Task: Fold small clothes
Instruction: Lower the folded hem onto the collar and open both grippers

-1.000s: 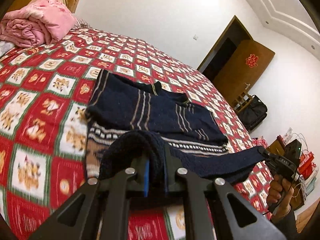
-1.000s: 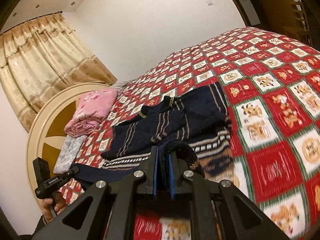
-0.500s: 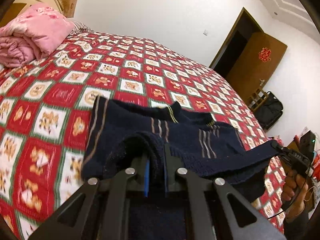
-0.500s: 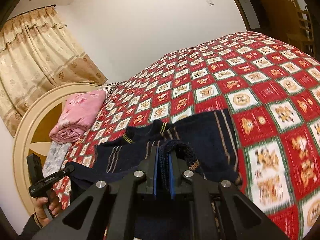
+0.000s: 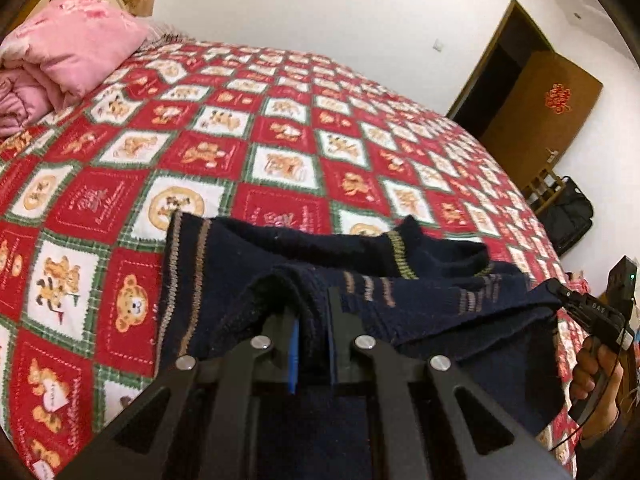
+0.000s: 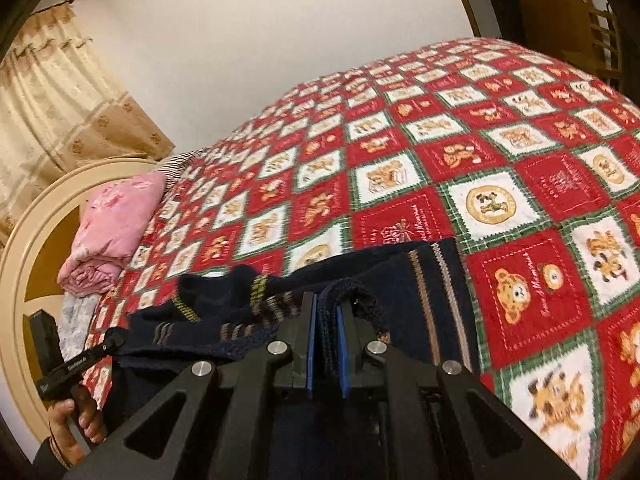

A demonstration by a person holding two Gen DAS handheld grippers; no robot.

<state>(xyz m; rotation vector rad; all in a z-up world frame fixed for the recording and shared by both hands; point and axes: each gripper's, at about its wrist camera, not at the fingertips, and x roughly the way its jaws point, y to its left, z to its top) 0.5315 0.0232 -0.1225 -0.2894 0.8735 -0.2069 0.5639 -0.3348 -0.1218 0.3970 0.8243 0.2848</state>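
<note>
A dark navy knit sweater (image 5: 248, 264) with tan stripes lies on the red patchwork bedspread (image 5: 280, 128). My left gripper (image 5: 312, 316) is shut on one corner of its hem. My right gripper (image 6: 326, 322) is shut on the other corner of the hem. Both hold the hem raised and carried over the sweater's upper part, near the collar (image 6: 224, 296). The right gripper also shows in the left wrist view (image 5: 560, 294), and the left gripper in the right wrist view (image 6: 120, 338). The sweater's lower body hangs under the grippers and is mostly hidden.
A folded pink quilt (image 5: 68, 48) lies at the head of the bed by the cream headboard (image 6: 36, 248). A curtain (image 6: 52, 112) hangs behind it. A brown door (image 5: 536, 108) and a black bag (image 5: 568, 216) stand past the bed's far side.
Both grippers have carried the hem forward over the sweater toward the collar. The patterned lower band, seen earlier, is now covered by the folded part.
</note>
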